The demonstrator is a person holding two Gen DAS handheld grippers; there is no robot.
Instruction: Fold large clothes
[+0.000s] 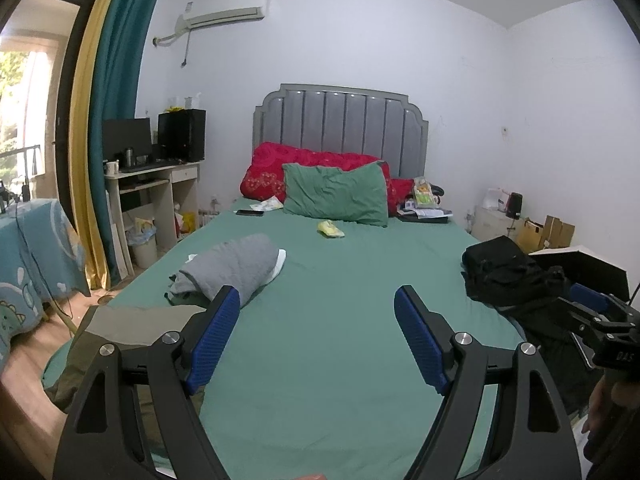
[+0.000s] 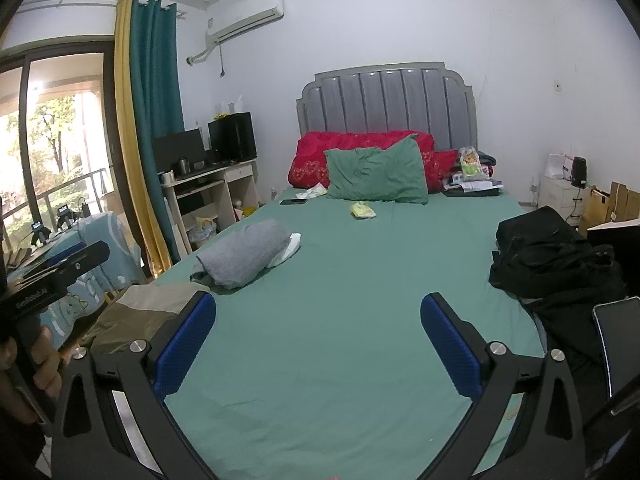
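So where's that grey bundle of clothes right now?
The grey bundle lies on the left side of the green bed, just beyond the left gripper in its view, near an olive garment at the bed's near-left corner.

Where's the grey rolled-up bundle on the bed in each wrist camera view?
Left wrist: the grey bundle lies left of centre, just beyond the left finger's tip.
Right wrist: the grey bundle lies left of centre, above the left finger.
Shared landmark: the green pillow against the headboard.
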